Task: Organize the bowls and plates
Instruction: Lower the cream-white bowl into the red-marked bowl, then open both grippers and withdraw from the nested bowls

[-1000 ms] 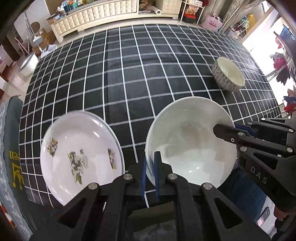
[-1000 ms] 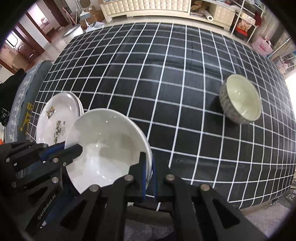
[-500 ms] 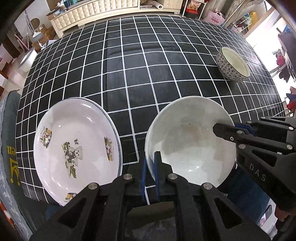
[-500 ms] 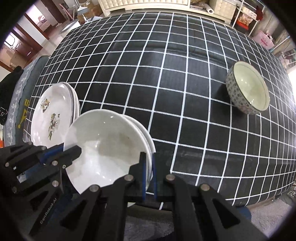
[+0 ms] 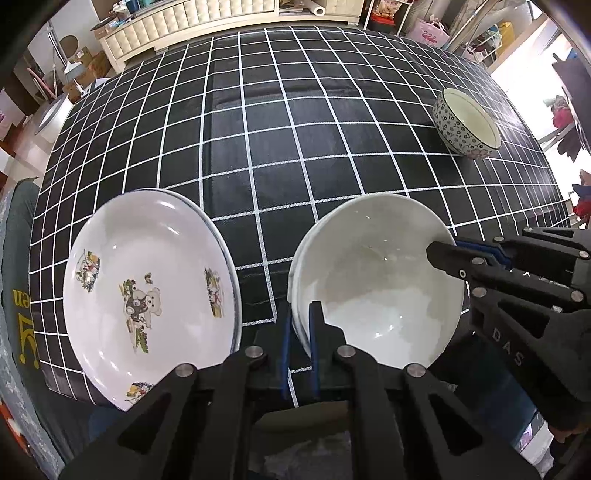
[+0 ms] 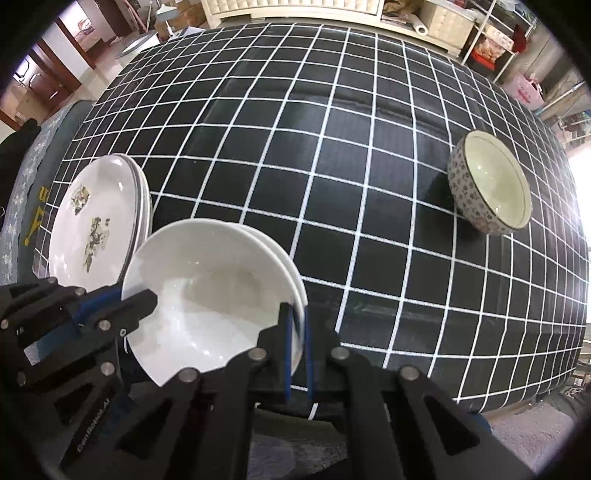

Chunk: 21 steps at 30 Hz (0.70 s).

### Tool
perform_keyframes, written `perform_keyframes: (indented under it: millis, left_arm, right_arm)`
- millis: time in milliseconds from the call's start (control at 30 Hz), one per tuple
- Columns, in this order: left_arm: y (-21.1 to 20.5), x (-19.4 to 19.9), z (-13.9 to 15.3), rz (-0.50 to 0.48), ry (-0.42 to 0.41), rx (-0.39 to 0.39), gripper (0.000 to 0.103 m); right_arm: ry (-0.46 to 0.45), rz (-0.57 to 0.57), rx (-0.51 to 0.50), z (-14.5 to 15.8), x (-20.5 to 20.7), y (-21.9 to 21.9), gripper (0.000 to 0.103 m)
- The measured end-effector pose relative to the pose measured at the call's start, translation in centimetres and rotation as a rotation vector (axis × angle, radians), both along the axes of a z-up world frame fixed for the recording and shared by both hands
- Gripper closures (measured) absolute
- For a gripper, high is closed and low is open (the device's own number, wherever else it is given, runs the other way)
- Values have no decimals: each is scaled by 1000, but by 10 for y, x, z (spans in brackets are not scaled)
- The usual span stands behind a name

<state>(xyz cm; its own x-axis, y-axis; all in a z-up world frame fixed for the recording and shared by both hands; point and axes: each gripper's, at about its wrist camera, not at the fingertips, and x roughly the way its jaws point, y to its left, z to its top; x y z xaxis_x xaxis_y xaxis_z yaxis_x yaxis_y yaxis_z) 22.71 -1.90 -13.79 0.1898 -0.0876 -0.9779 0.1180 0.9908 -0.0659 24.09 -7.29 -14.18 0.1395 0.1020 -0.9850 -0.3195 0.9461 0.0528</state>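
A plain white bowl (image 5: 376, 280) sits nested in a second white bowl whose rim shows just outside it (image 6: 295, 280). My left gripper (image 5: 299, 317) is shut on the near-left rim. My right gripper (image 6: 297, 321) is shut on the opposite rim. Each gripper shows in the other's view: the right gripper (image 5: 443, 251) and the left gripper (image 6: 140, 299). Left of the bowls lies a stack of white plates with a bear print (image 5: 147, 288) (image 6: 92, 225). A small patterned bowl (image 5: 467, 125) (image 6: 491, 184) stands alone at the far right.
The table wears a black cloth with a white grid (image 5: 277, 129); its near edge runs just under the plates and bowls. A grey cushioned seat (image 5: 14, 295) lies to the left. Shelves and a white cabinet (image 5: 192, 18) stand beyond the far edge.
Both grippers keep their grip on the white bowl's rim. The views have tilted a little, and the lower bowl's rim now shows more at the right in the right wrist view.
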Motion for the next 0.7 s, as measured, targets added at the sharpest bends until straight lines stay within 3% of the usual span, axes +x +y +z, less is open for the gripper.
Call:
perform_keyframes:
  millis: [167, 367, 600, 700]
  left_arm:
    - [4, 0, 4, 10, -4, -36, 94]
    - [3, -1, 16, -8, -27, -48, 75]
    - [-4, -1, 37, -22, -75, -55, 64]
    - [-13, -1, 47, -41, -97, -57, 63]
  right_arm:
    - [8, -14, 24, -1, 2, -5, 94]
    - [25, -36, 62, 1, 1, -12, 94]
    - [-14, -32, 90, 22, -5, -23, 88]
    - [-65, -47, 111, 42, -8, -40, 74]
